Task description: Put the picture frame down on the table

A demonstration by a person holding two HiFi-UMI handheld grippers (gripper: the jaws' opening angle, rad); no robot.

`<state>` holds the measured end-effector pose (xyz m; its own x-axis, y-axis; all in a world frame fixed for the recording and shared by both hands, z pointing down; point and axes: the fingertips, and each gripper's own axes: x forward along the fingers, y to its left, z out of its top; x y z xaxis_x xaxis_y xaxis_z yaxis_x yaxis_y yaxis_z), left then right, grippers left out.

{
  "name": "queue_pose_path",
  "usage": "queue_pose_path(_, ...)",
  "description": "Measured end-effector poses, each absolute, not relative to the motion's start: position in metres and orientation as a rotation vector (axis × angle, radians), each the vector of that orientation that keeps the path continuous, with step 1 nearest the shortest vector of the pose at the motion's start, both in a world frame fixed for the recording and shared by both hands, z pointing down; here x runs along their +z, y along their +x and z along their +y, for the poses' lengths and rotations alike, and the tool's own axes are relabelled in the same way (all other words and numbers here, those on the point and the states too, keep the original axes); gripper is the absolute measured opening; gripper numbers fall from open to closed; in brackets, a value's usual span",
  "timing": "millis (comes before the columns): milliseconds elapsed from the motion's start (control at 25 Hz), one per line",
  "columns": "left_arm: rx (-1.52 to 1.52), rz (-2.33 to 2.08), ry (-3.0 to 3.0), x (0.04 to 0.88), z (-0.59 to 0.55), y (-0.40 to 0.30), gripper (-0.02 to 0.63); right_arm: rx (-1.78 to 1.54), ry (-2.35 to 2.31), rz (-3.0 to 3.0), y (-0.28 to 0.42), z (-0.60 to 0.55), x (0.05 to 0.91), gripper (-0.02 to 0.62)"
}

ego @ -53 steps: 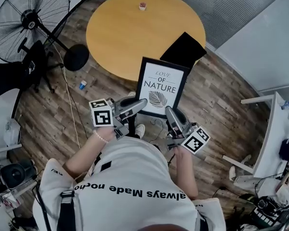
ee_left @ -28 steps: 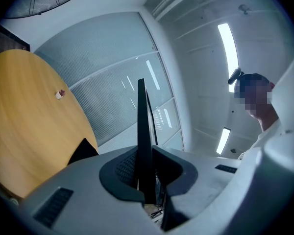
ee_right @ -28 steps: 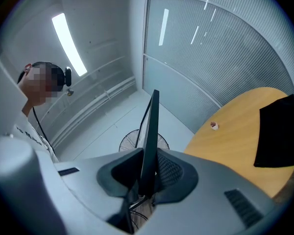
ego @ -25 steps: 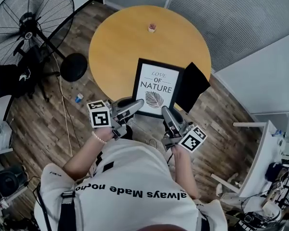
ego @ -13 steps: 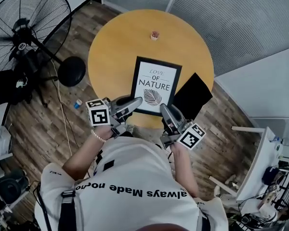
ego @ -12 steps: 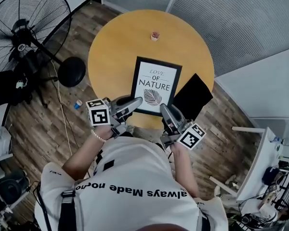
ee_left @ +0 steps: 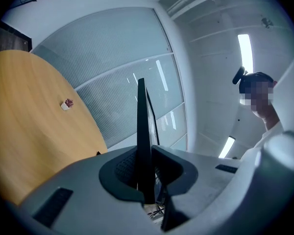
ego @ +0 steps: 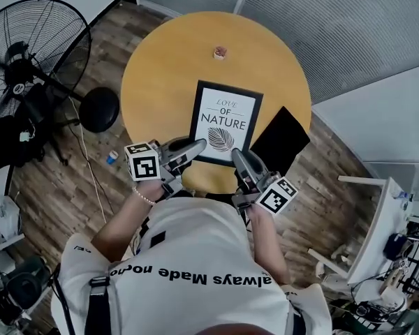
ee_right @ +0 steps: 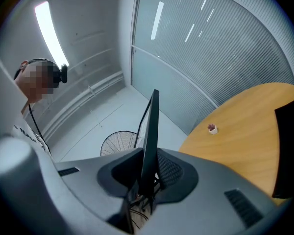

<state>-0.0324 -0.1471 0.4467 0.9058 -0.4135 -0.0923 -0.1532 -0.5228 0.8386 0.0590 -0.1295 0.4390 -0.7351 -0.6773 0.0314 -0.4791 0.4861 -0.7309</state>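
Shift since earlier: picture frame (ego: 225, 121) had travelled from above the floor (ego: 70, 166) at the near edge of the counter (ego: 160, 68) to a position over the counter's near half.
Counter: round, yellow-brown top; it filled the upper middle of the head view.
Fan (ego: 28, 54): black, standing on the floor left of the counter, well apart from the frame.
Picture frame: black border, white print reading "LOVE OF NATURE" above a leaf. It was held by its near edge, one gripper at each lower corner. Contact with the counter could not be judged.
Black panel (ego: 279, 139): flat and dark, just right of the frame, overlapping the counter's right edge. Whether it was joined to the frame could not be told.
Left gripper (ego: 199, 145): jaws pinched the frame's edge, seen edge-on in the left gripper view.
Right gripper (ego: 236, 155): jaws likewise clamped on the frame's edge, as the right gripper view showed.
Small pot (ego: 220, 52): stood near the counter's far edge, well apart from the frame.
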Motion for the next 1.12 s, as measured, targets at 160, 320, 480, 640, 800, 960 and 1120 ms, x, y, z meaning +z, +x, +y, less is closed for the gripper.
queue_pose_path(160,-0.316,-0.405,2.111,0.456,-0.151,-0.03,0.064,-1.107,-1.033,2.455,0.061,-0.131,0.447,0.089)
queue_pose_path(320,-0.281,-0.394,2.097,0.467,-0.158,-0.026,0.064,-1.126,-1.08,2.439,0.065,-0.136,0.459,0.092)
queue_pose_path(480,-0.257,-0.392,2.091,0.479,-0.156,-0.024,0.064,-1.141,-1.123,2.426,0.066,-0.134,0.469,0.094)
queue_pose_path(640,-0.231,-0.395,2.08,0.489,-0.157,-0.011,0.064,-1.16,-1.16,2.412,0.079,-0.133,0.48,0.097)
queue_pose_path(800,-0.204,-0.399,2.063,0.503,-0.157,-0.006,0.064,-1.181,-1.196,2.394,0.083,-0.134,0.496,0.101)
queue_pose_path(960,-0.168,-0.406,2.063,0.515,-0.159,-0.001,0.064,-1.214,-1.219,2.371,0.088,-0.134,0.508,0.101)
queue_pose_path(1120,-0.141,-0.413,2.053,0.527,-0.157,0.009,0.066,-1.227,-1.246,2.368,0.098,-0.132,0.52,0.104)
